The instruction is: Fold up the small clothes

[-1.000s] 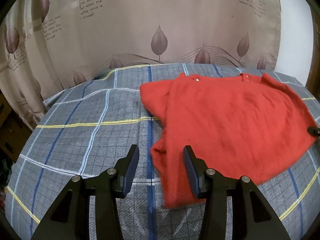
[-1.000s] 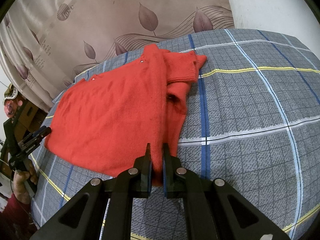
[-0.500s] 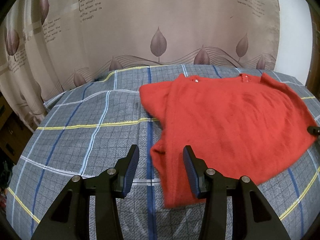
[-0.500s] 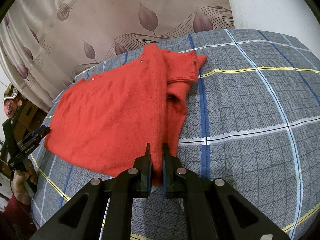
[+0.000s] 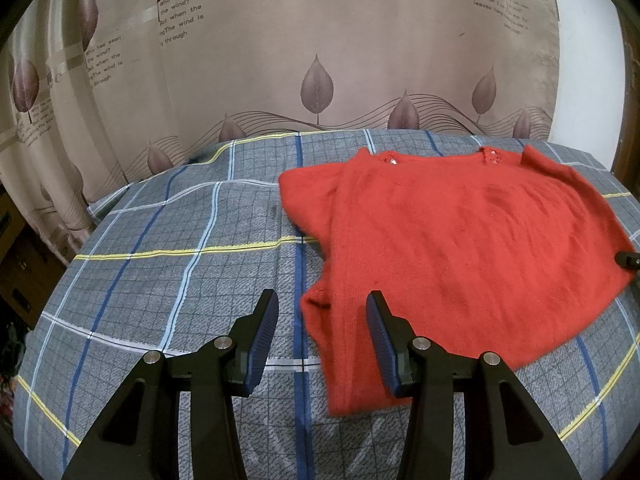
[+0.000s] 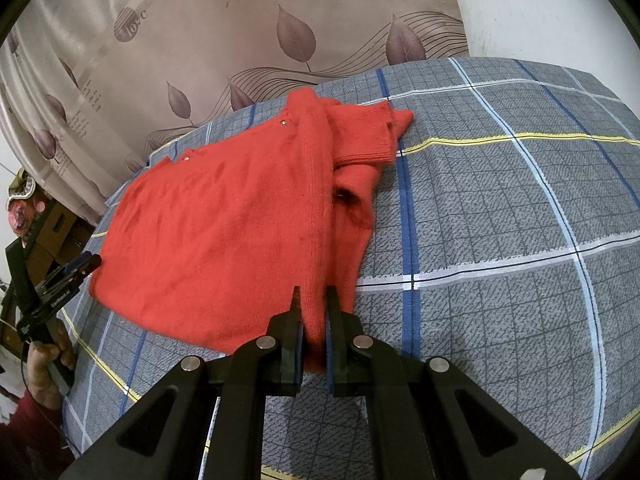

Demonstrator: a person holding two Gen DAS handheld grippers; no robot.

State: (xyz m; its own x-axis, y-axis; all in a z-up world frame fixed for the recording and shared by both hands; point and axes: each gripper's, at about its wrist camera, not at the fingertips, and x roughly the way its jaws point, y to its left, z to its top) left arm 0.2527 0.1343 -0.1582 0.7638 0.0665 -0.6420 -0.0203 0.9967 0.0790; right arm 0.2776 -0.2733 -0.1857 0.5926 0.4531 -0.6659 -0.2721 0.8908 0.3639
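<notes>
Nothing has shifted since the earlier frames: both hands stay put. Right gripper (image 6: 311, 304) is pinched on the near hem of one red sweater (image 6: 224, 216), which lies spread on the plaid bedcover (image 6: 500, 240). Left gripper (image 5: 322, 312) hovers half spread over the sweater's lower left corner, apparently gripping nothing. One leaf-print curtain (image 5: 320, 48) hangs behind; nothing blocks either gripper.

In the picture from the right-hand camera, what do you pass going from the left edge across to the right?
The person's hand holding the other gripper → the red sweater → its folded sleeve → bare checked bedspread.
</notes>
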